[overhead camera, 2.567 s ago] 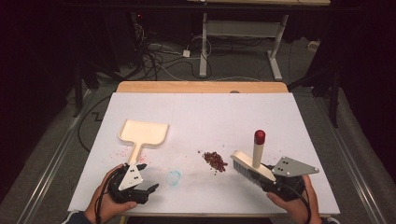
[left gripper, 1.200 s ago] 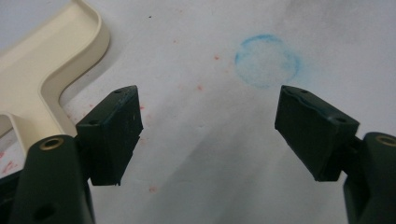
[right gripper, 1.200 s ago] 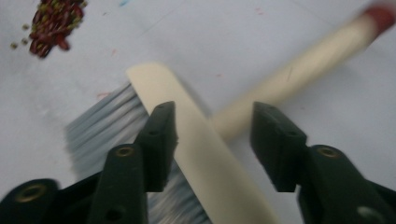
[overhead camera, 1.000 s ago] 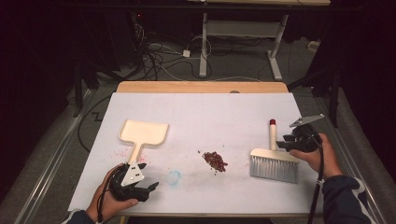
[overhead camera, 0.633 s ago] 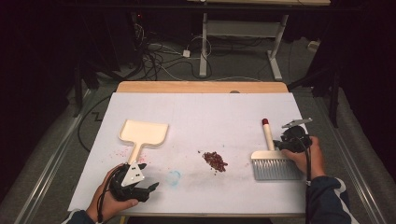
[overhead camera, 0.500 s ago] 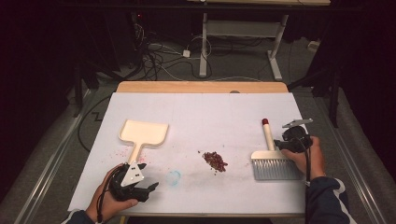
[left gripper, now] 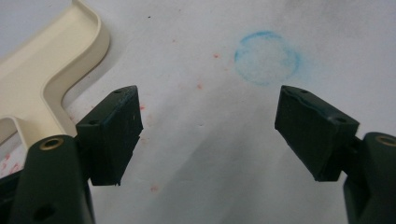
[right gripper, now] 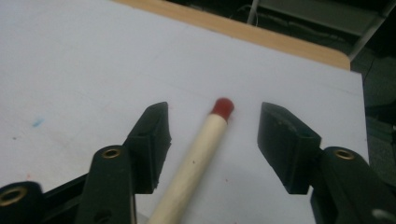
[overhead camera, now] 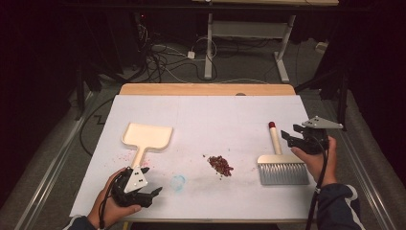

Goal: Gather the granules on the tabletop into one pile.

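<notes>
A hand brush (overhead camera: pixel 281 167) with grey bristles and a cream, red-tipped handle (right gripper: pixel 196 161) lies flat on the white table cover at the right. My right gripper (overhead camera: pixel 287 136) hovers just right of that handle. Its jaws have just been opening; the handle lies between them with gaps on both sides, so it is open. A cream dustpan (overhead camera: pixel 146 137) rests at the left, its handle pointing toward my left gripper (overhead camera: pixel 155 192). That gripper stands open near the front edge with nothing between its pads (left gripper: pixel 114 133). A small pile of reddish crumbs (overhead camera: pixel 220 165) lies mid-table.
A faint blue ring stain (overhead camera: pixel 178 182) marks the cover near the left gripper. The wooden table edge (overhead camera: pixel 206 89) runs along the back. Cables and desk legs sit on the floor beyond. Small red specks (left gripper: pixel 154 188) dot the cover.
The right gripper carried the brush from mid-table to the right, laid it flat, then spread its jaws off the handle and rose slightly. The left gripper stayed still.
</notes>
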Tool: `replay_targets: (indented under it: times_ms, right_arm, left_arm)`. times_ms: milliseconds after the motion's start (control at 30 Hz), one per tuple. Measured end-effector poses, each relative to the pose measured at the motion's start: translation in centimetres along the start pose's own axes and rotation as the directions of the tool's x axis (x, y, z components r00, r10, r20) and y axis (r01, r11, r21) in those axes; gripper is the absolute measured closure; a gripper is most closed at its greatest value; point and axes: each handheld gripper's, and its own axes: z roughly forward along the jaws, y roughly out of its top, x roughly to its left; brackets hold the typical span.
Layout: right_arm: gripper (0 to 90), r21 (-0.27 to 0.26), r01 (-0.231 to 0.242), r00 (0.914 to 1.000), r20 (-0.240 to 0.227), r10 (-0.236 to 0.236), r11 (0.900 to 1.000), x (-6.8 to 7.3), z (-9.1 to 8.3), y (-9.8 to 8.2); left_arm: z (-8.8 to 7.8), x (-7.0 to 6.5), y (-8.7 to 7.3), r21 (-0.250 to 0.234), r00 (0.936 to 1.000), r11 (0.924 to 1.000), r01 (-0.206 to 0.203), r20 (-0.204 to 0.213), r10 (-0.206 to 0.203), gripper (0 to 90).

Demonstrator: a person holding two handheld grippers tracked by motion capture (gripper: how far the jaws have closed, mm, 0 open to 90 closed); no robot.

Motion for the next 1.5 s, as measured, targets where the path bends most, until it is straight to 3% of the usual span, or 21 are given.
replay_targets:
  times_ms: [267, 533, 867, 1133, 1267, 1500]
  right_arm:
    - [34.7, -0.109, 0.009, 0.9999, -0.006, -0.009, 0.994, 1.5, -1.6, 0.9]
    - [30.4, -0.160, 0.033, 0.9989, -0.029, -0.038, 0.987, 3.1, -2.9, 1.5]
    - [28.8, -0.190, 0.051, 0.9970, -0.048, -0.061, 0.980, 4.3, -4.0, 1.0]
    - [27.8, -0.218, 0.080, 0.9951, -0.039, -0.090, 0.973, 5.0, -4.8, 0.3]
    - [25.8, -0.212, 0.078, 0.9961, -0.024, -0.085, 0.974, 5.5, -5.1, 0.0]
    - [24.7, -0.223, 0.114, 0.9910, -0.043, -0.127, 0.968, 6.3, -5.8, -1.0]
  left_arm:
    - [-0.2, 0.1, -0.1, -0.006, 1.0000, 1.0000, 0.006, -0.007, -0.006, 22.2]
    - [-0.3, 0.1, -0.1, -0.008, 0.9999, 1.0000, 0.001, -0.014, -0.001, 22.0]
    - [-0.4, 0.1, -0.1, -0.012, 0.9997, 0.9999, 0.002, -0.024, -0.003, 21.0]
    - [-0.6, 0.2, -0.1, -0.024, 0.9992, 0.9997, -0.002, -0.040, 0.001, 19.6]
    - [-0.5, 0.2, -0.1, -0.023, 0.9992, 0.9997, -0.002, -0.040, 0.001, 19.5]
    - [-0.5, 0.1, 0.0, -0.024, 0.9992, 0.9997, -0.004, -0.041, 0.003, 19.2]
